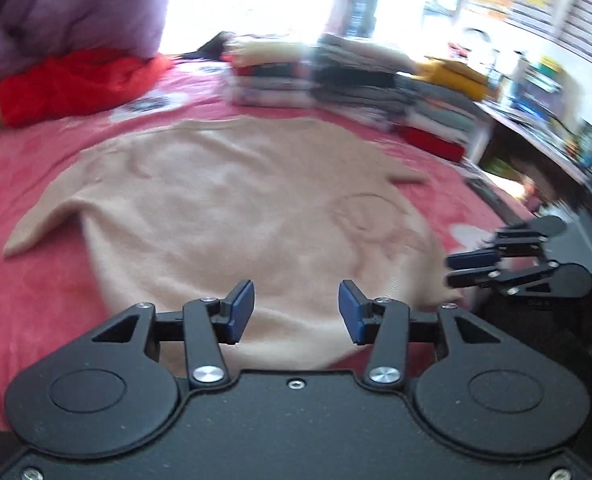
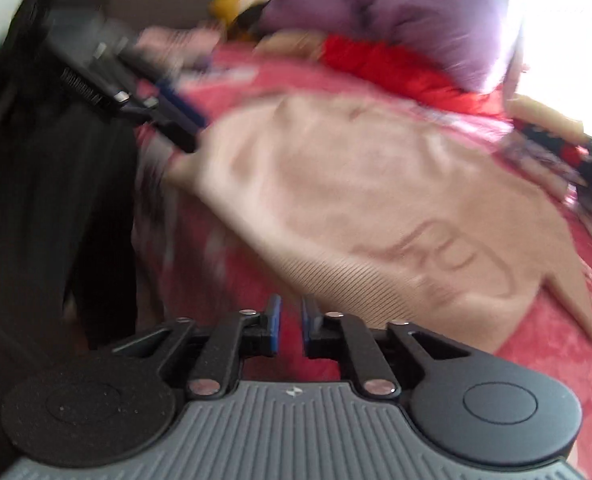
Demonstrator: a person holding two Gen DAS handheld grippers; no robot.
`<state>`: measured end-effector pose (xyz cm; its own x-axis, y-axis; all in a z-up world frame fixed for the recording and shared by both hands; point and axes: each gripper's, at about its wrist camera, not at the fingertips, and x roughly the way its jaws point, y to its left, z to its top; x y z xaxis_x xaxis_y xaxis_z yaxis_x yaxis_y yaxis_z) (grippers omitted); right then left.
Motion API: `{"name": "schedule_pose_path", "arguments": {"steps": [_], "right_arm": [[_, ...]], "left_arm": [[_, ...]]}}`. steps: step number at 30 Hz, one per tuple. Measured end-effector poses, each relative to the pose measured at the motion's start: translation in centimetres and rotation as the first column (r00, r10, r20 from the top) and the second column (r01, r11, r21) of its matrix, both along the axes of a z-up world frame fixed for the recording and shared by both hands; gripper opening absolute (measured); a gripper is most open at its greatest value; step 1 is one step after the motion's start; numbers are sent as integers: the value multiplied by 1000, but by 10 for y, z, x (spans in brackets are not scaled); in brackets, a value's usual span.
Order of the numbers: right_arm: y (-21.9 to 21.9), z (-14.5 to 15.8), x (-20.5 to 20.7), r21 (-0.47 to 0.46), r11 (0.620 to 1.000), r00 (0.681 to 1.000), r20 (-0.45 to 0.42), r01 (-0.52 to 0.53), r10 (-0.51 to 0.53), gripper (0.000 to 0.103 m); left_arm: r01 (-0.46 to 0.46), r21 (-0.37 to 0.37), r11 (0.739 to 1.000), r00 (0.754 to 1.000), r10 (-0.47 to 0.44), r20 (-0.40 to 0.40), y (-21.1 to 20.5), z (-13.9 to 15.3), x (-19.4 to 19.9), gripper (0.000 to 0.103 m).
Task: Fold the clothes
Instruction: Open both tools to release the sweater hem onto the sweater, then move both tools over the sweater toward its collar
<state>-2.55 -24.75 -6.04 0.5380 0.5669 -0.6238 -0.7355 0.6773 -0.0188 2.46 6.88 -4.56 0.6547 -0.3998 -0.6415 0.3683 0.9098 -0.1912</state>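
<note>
Here the left gripper (image 1: 296,312) is hanging with its blue pads (image 1: 242,310) standing well apart and nothing between them; the hem of the beige sweater (image 1: 236,208) is lying just beneath and ahead of the fingertips, not touched by them. From there the sweater is spreading away from the tool, flat on the pink blanket (image 1: 28,296), one sleeve pointing off to the tool's left and the other to its far right. Off to the right of this gripper the right gripper (image 1: 469,268) is showing side-on at the sweater's edge.

In the right wrist view the right gripper (image 2: 292,322) is holding its pads only a narrow slit apart, with nothing gripped; bare blanket is lying directly under the tips, and the sweater's ribbed hem is running just ahead and to the right. The picture is blurring heavily. Up and to the left of this tool the left gripper (image 2: 176,112) is hovering over the sweater's near corner.

Beyond the sweater, a stack of folded clothes (image 1: 351,84) is sitting ahead and to the right of the left gripper, while a red garment (image 1: 76,84) and a purple quilt (image 1: 64,12) are lying far ahead to its left
</note>
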Motion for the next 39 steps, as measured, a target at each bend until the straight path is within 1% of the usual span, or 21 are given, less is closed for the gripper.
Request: {"name": "schedule_pose_path", "arguments": {"steps": [2,4,5,6,7,8,11,14,16,18,19,20,21,22,23,24,27,29,34,36,39], "right_arm": [[-6,-3,18,58,994,996,2,89,-89,20],[-6,-13,35,74,987,990,-15,144,-143,28],[-1,-26,43,-9,987,985,-51,163,-163,44],[4,-40,52,-105,978,978,-89,177,-187,53],[7,-57,58,-249,951,967,-126,185,-221,53],[1,-61,57,-268,945,963,-137,189,-232,54],[-34,-41,51,-91,957,934,-211,275,-288,53],[-64,-26,58,79,903,882,-266,422,-389,54],[-73,-27,69,115,849,843,-248,515,-477,57],[-73,-36,83,104,836,824,-267,539,-499,65],[-69,-46,88,69,838,814,-288,542,-504,66],[-63,-58,93,29,840,803,-311,542,-508,62],[-57,-70,98,-10,841,791,-334,540,-512,44],[-57,-71,97,-15,844,794,-331,536,-510,36],[-57,-69,95,-14,847,799,-325,531,-506,16],[-58,-65,92,-34,845,800,-303,533,-517,9],[-66,-60,85,-98,847,805,-273,522,-527,9],[-68,-53,80,-124,847,809,-251,517,-531,15],[-58,-19,66,-125,853,842,-137,507,-521,20],[-52,-9,70,-118,867,860,-115,485,-497,23],[-43,4,89,-81,891,886,-102,447,-453,23]], "left_arm": [[-47,33,998,994,50,-96,3,-25,21,47],[-154,144,978,964,180,-196,8,-52,30,51],[-198,177,964,948,235,-217,13,-61,29,50],[-216,143,966,946,243,-215,19,-61,24,50],[-216,89,972,950,230,-209,24,-58,19,54],[-217,50,975,956,222,-193,28,-53,14,56],[-308,10,951,940,306,-148,41,-38,15,62],[-360,0,933,921,356,-161,45,-41,24,63],[-380,18,925,906,376,-196,47,-50,30,63],[-399,42,916,885,396,-246,50,-64,39,60],[-398,45,916,882,396,-255,51,-68,41,49],[-393,44,918,886,391,-250,53,-69,42,42],[-395,39,918,885,392,-250,54,-68,42,23],[-406,29,913,880,400,-256,57,-68,42,15],[-414,21,910,875,405,-267,60,-69,42,15],[-419,18,908,870,407,-278,62,-72,42,15],[-438,21,899,861,426,-276,65,-67,38,26],[-473,21,881,856,465,-227,66,-56,29,31],[-403,-47,914,910,395,-125,55,-20,23,47],[-328,-47,944,943,324,-73,43,-4,31,54],[-240,-26,970,970,241,25,28,14,57,56]]}}
